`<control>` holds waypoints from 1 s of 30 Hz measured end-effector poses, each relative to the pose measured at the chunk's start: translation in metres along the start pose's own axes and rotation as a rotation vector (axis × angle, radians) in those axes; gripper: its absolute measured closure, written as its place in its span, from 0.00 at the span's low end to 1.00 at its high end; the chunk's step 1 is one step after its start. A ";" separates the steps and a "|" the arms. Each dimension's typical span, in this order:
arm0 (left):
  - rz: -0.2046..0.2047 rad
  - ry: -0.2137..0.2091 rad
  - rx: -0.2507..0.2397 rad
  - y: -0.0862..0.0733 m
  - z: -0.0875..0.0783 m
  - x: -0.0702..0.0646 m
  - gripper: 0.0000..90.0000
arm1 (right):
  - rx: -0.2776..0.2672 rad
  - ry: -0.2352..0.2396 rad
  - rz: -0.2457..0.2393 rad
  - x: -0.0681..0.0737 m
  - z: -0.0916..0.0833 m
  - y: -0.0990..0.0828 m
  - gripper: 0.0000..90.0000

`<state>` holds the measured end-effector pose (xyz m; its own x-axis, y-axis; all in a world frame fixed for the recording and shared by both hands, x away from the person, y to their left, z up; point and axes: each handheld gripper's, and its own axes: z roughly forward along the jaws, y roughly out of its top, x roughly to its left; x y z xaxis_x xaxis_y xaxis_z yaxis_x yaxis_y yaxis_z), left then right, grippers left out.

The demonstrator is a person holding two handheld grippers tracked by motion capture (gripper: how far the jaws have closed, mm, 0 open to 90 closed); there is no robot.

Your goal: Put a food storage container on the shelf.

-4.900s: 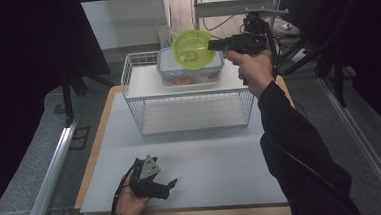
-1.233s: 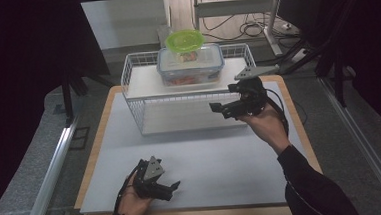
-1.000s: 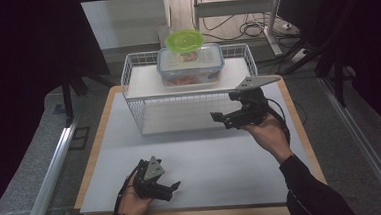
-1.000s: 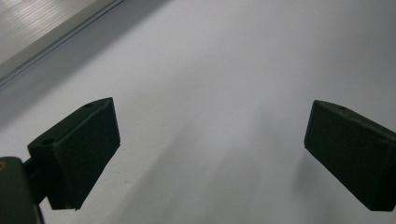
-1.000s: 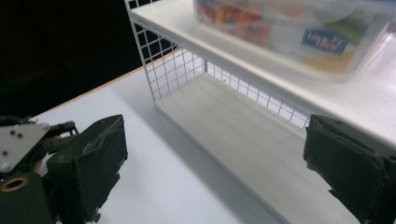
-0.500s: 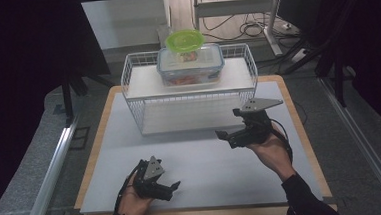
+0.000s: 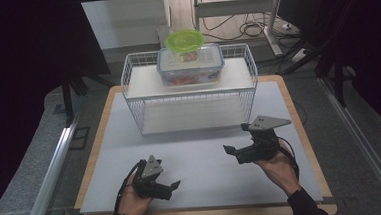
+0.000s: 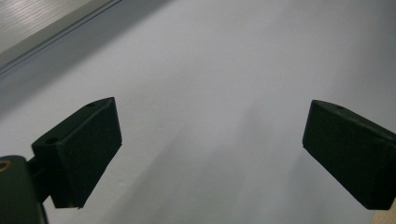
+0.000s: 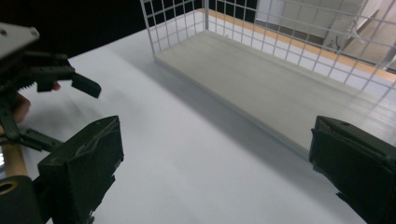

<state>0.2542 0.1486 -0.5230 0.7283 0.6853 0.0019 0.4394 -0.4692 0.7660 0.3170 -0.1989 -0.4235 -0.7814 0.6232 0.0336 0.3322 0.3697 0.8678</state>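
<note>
- Your left gripper (image 7: 171,188) sits in the lower left of the high view, low over the white table mat (image 7: 202,162), jaws spread wide with nothing but bare mat between them in the left gripper view.
- Your right gripper (image 7: 235,141) is lower right of centre, jaws pointing toward frame left and standing wide apart — empty, with the wire rack's lower shelf (image 9: 261,88) ahead of them in the right gripper view.
- The green bowl (image 7: 184,39) rests upside down on the lidded clear container (image 7: 190,65) on top of the wire rack (image 7: 190,90), upper centre, well apart from both grippers.
- Your right hand (image 7: 277,167) has drawn back toward the bottom of the frame since half a second ago; your left hasn't moved.
</note>
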 end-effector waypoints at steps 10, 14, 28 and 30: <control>0.007 0.001 0.005 0.000 0.001 0.000 0.05 | 0.031 -0.043 -0.006 0.001 -0.008 -0.040 0.03; 0.010 0.003 0.005 -0.001 0.001 -0.001 0.05 | 0.039 -0.053 -0.004 0.000 -0.010 -0.050 0.03; 0.025 0.010 0.006 -0.002 0.004 -0.002 0.05 | 0.101 -0.121 0.009 -0.004 -0.018 -0.085 0.03; 0.028 0.013 0.007 -0.002 0.004 -0.002 0.05 | 0.110 -0.126 0.014 -0.004 -0.019 -0.088 0.03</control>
<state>0.2543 0.1459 -0.5275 0.7334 0.6791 0.0316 0.4227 -0.4919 0.7611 0.2812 -0.2469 -0.4902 -0.7060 0.7079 -0.0229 0.4040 0.4290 0.8080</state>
